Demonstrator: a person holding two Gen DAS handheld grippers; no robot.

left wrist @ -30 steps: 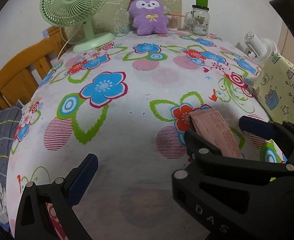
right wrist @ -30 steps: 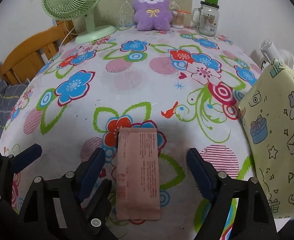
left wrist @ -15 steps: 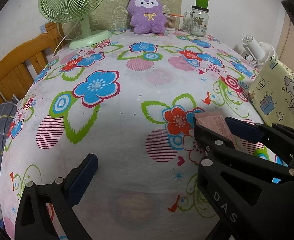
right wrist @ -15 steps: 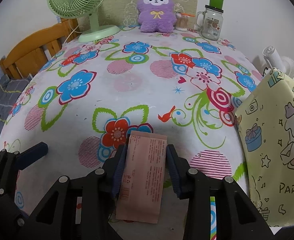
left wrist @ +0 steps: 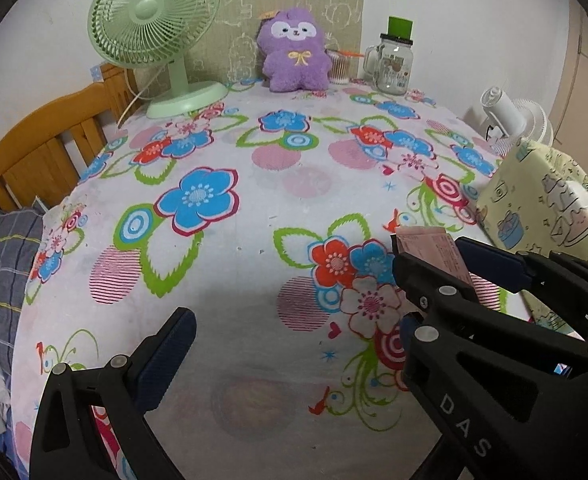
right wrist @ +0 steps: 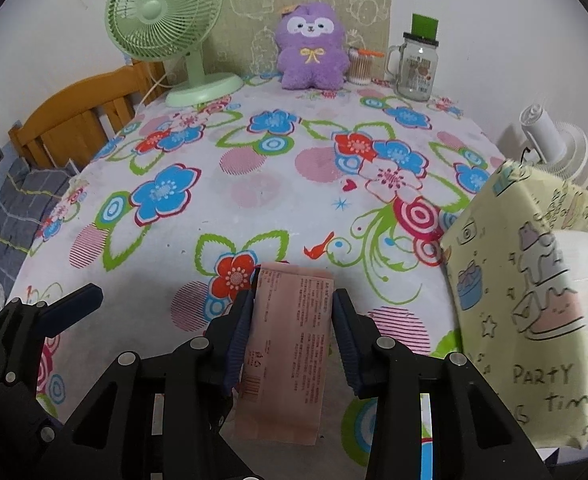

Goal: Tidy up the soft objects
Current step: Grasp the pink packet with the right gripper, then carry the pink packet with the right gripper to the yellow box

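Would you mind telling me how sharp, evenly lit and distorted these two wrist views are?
Left wrist view: strong fisheye bulge in the flowered tablecloth, dark corners, soft even light, the green fan sharp. Right wrist view: same barrel curve, small print on the pink packet too fine to read, faint shadow under the right gripper, no glare.

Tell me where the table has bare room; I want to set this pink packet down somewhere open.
The wide middle of the flowered tablecloth is free, from the right gripper holding the pink packet out to the back row. The back edge is crowded: green fan, purple plush, cotton swab jar, glass mug. The yellow bag fills the right side.
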